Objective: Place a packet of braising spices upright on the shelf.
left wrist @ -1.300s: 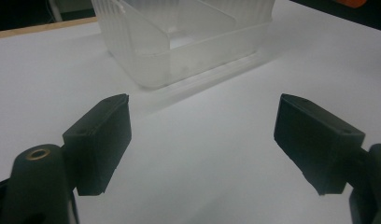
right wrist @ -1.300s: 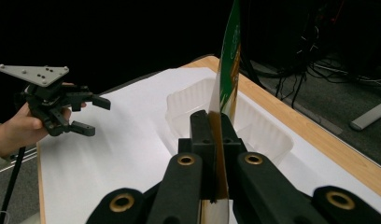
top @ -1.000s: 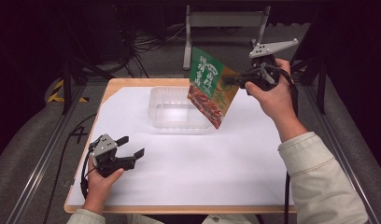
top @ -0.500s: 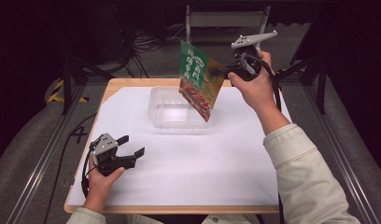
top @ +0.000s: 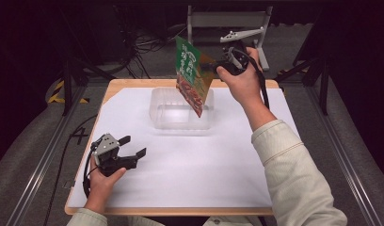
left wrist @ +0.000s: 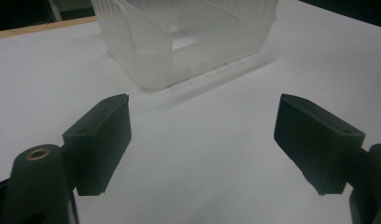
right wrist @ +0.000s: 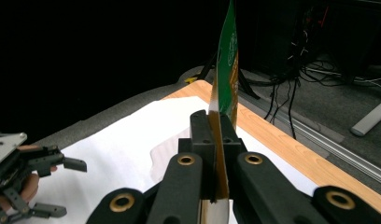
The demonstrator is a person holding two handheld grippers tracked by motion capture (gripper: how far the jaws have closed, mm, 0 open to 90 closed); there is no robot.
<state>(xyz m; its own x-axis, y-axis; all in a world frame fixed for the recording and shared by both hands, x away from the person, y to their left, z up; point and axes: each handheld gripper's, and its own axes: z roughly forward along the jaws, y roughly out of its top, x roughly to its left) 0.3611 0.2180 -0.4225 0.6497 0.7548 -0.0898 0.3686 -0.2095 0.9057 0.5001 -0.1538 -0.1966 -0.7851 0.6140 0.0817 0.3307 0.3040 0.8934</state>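
Your right gripper (top: 210, 67) has its jaws clamped on the packet (top: 192, 75), hanging above the clear tub's (top: 180, 123) twelve-o'clock rim, long axis tilted downward. Left gripper (top: 133, 147), jaws apart, rests at seven o'clock on the desk (top: 218, 174).

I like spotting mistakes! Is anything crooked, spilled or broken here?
Nothing looks spilled or broken. The one crooked thing is the green and red packet: the right gripper pinches it by one edge, so it hangs tilted in the air above the clear plastic tub. The left gripper rests open near the table's front.
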